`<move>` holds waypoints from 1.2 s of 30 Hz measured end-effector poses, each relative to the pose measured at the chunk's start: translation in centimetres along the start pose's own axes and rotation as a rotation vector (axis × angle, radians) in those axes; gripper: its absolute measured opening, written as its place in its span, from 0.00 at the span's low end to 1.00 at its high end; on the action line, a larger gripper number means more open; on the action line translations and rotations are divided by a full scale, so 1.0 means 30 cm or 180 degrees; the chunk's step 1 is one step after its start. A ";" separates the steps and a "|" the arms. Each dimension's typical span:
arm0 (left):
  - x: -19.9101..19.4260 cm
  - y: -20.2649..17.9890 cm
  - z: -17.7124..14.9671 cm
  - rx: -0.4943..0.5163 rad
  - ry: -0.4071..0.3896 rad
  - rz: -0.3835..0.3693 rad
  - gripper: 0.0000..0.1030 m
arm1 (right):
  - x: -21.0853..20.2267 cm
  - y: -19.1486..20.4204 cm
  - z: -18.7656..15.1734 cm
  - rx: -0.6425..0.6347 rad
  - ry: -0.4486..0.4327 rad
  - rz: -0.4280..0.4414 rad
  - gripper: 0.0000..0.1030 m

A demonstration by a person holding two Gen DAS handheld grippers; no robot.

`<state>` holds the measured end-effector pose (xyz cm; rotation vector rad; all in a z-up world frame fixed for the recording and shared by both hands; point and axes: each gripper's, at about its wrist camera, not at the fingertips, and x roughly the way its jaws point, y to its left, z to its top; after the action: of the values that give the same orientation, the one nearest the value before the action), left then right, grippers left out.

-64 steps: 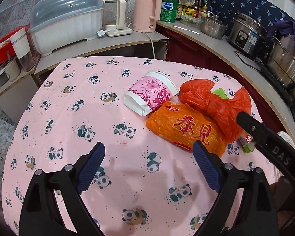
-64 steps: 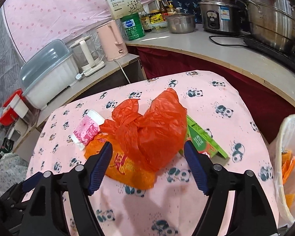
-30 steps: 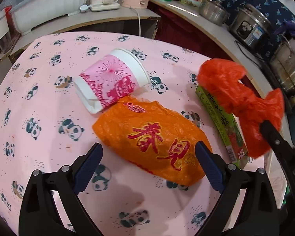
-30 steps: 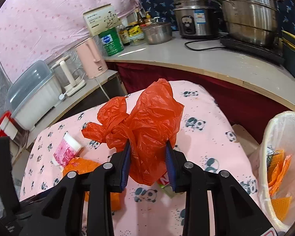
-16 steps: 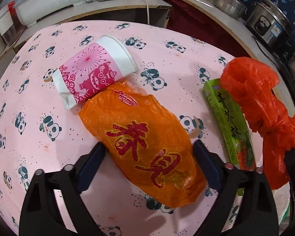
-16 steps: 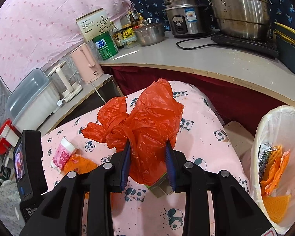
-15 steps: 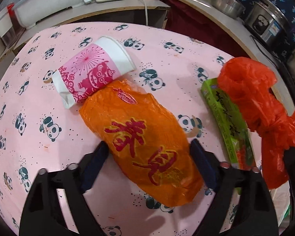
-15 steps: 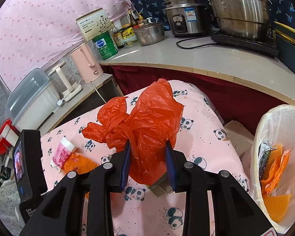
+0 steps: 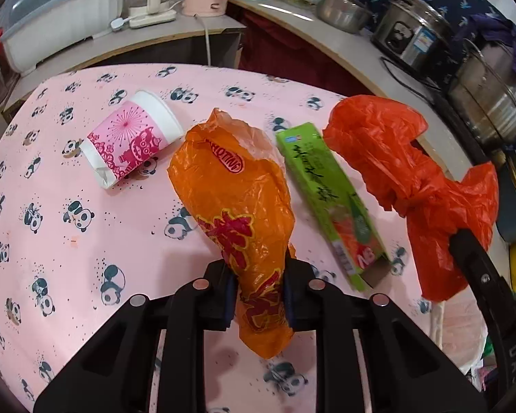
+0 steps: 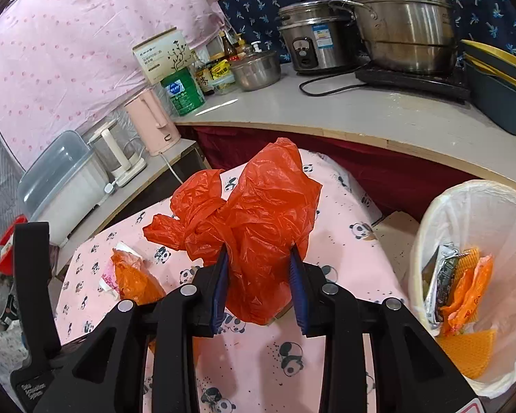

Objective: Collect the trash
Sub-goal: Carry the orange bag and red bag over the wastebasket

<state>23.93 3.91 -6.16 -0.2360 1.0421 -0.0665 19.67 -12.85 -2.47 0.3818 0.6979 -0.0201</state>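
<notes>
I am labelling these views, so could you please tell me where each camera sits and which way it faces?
Left wrist: on the left claw, looking down at the panda tablecloth; its fingers pinch the orange bag.
Right wrist: on the right claw, facing the counter and bin; it grips the red bag.
Shared: both bags, paper cup, each other's claw.

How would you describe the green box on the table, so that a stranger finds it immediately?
Look at the round table with the pink panda cloth. The green box lies flat there, between the orange bag and the red bag. It is the only long, rigid, green thing; its neighbours are crumpled plastic.
</notes>
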 end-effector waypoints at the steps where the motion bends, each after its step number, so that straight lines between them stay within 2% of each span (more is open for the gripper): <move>1: -0.015 -0.010 -0.005 0.0030 -0.0024 -0.0004 0.20 | -0.016 -0.006 0.001 0.0010 -0.0021 -0.0001 0.30; 12: -0.155 -0.183 -0.079 0.0348 -0.0195 -0.0137 0.20 | -0.194 -0.137 0.004 0.0164 -0.0239 -0.0076 0.30; 20: -0.235 -0.354 -0.145 0.0626 -0.0300 -0.0232 0.20 | -0.321 -0.266 0.013 0.0295 -0.0394 -0.0162 0.30; 36: -0.286 -0.690 -0.289 0.1204 -0.0280 -0.0459 0.20 | -0.520 -0.588 -0.009 0.0683 -0.0630 -0.0478 0.30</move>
<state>13.32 -16.21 1.60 0.0301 0.9046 -0.3768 4.96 -30.86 1.25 0.5246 0.5283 -0.2733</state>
